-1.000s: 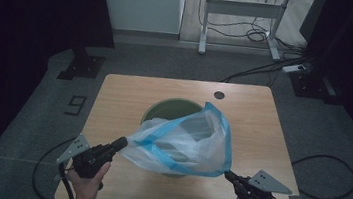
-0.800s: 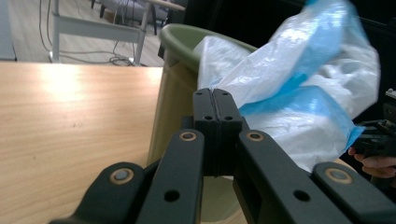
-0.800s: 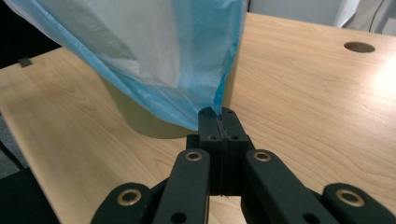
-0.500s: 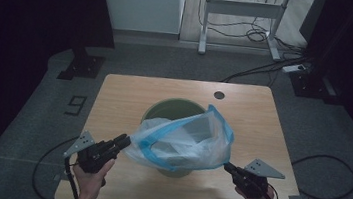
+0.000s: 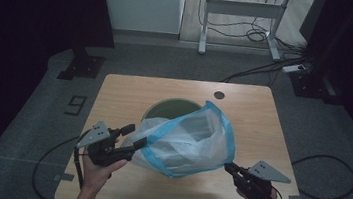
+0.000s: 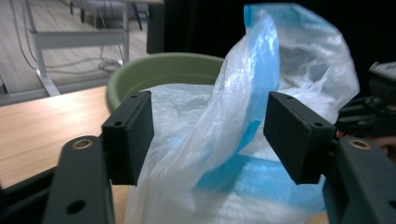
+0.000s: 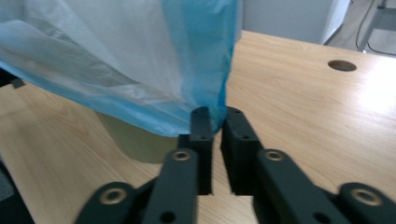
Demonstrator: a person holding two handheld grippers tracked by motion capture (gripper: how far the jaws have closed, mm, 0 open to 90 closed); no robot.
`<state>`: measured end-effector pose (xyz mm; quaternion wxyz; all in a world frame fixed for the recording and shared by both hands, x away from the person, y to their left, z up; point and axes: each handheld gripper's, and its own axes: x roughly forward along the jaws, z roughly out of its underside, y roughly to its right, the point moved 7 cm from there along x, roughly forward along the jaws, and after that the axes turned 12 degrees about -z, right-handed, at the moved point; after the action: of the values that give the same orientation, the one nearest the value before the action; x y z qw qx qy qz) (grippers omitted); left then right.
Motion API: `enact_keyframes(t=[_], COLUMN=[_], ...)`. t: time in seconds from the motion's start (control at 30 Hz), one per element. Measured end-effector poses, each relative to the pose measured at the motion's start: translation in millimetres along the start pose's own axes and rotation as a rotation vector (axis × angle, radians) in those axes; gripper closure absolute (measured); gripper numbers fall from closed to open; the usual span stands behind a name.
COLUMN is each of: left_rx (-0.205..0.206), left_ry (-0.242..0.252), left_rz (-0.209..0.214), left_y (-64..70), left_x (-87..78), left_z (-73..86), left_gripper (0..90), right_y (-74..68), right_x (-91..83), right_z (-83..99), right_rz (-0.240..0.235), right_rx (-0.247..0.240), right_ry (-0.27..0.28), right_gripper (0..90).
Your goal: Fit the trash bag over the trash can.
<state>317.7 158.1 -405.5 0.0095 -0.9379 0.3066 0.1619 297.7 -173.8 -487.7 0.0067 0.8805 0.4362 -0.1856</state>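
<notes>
1. A clear plastic bag with blue edging hangs stretched over a green bin that stands near the middle of the wooden table.
2. The left gripper, at about 8 o'clock from the bin, has its jaws spread wide. In the left gripper view a fold of the bag rises between them, and I see neither jaw pressing on it.
3. The right gripper, at about 4 o'clock from the bin, has its jaws pinched together on the bag's blue rim, with the plastic pulled taut up and away from them.
4. The bag's mouth gapes toward 1 o'clock, above the bin's far rim.
5. A small round hole sits in the tabletop at 12 o'clock, well apart from the bin.
</notes>
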Motion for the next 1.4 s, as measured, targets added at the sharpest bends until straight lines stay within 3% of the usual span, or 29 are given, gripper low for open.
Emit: enact_keyframes(t=[0.07,0.13,0.23,0.33,0.57,0.87,1.27,1.4], left_rx=[0.030,0.032,0.008,-0.014,-0.028,-0.032,-0.029,-0.031], left_ry=[-0.010,-0.013,-0.006,0.007,0.043,0.048,0.050,0.060], left_rz=[-0.024,-0.033,-0.031,-0.052,-0.083,-0.083,-0.088,-0.090], left_y=[2.0,2.5,1.3,-1.2,-1.1,2.0,4.2,3.6], left_x=[6.7,9.6,11.9,12.2,8.2,8.7,10.2,8.7], left_z=[0.9,1.0,0.0,-1.2,-3.6,-2.0,-4.8,-5.8], left_gripper=[52.7,66.3,81.2,87.4,89.9,90.0,90.0,90.0], right_y=[-3.3,-5.7,-9.6,-16.0,-26.5,-24.8,-13.1,-8.7], right_x=[-4.8,-11.4,-25.1,-35.3,-52.3,-58.4,-18.3,-4.0], right_z=[-1.9,-4.0,-10.6,-24.2,-65.4,-63.3,-102.2,-110.2], right_rz=[-0.016,-0.015,-0.015,-0.022,-0.070,-0.071,-0.051,-0.056], right_rx=[-0.007,-0.010,-0.016,-0.042,-0.061,-0.044,-0.025,-0.008], right_ry=[0.013,0.028,0.050,0.069,0.132,0.116,0.117,0.107], right_gripper=[60.1,49.7,37.6,31.0,23.5,22.0,20.9,29.2])
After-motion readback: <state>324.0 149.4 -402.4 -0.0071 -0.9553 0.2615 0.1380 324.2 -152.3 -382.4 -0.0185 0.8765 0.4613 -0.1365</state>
